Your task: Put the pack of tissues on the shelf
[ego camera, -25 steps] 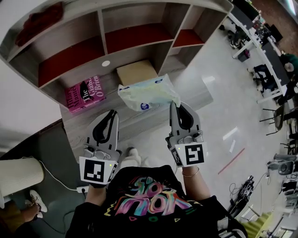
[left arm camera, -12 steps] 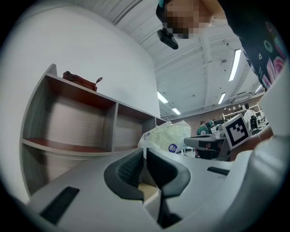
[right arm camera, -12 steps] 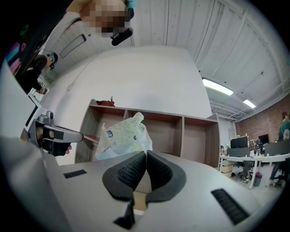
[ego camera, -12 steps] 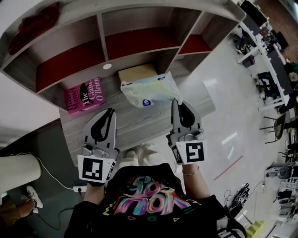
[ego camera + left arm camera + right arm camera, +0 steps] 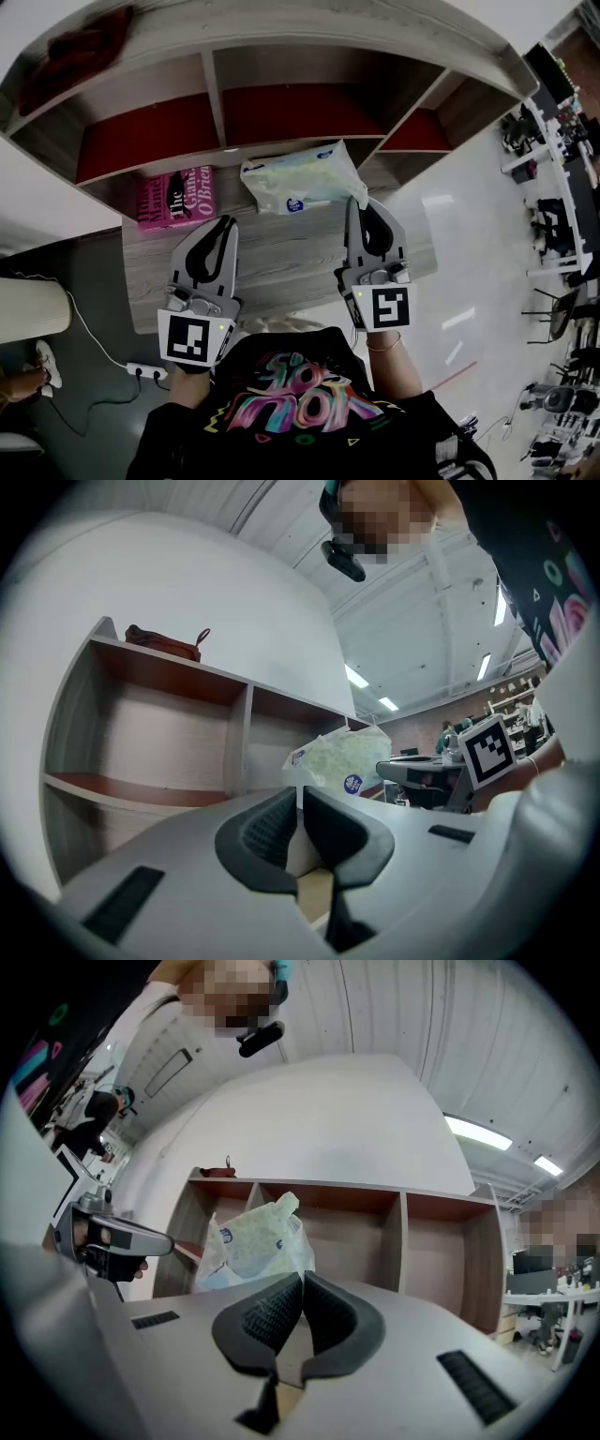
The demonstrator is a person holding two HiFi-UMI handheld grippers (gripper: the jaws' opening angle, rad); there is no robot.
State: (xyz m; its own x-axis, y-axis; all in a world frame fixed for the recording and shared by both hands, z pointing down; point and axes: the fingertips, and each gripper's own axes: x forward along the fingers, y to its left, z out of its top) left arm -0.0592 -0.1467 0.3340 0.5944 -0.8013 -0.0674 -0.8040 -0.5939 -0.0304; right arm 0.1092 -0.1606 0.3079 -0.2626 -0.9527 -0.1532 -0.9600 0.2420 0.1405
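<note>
Hanging by one corner of its wrapper, the pack of tissues (image 5: 298,178) is pinched in the clenched fingers of the right gripper (image 5: 354,200). It juts out past the fingertips toward the shelf (image 5: 212,82), in the air in front of the middle compartment and above the back edge of the wooden bench (image 5: 281,267). The pale wrapper carries a round blue label (its print is too small to read). The left gripper (image 5: 228,223) is well apart from the pack, off to its left. Its fingers are pressed together with nothing between them. Just left of the pack a pink book (image 5: 173,197) lies flat on the bench, its cover reading "Giant O'Brien". A dark red bag (image 5: 80,47) sits on top of the shelf.
</note>
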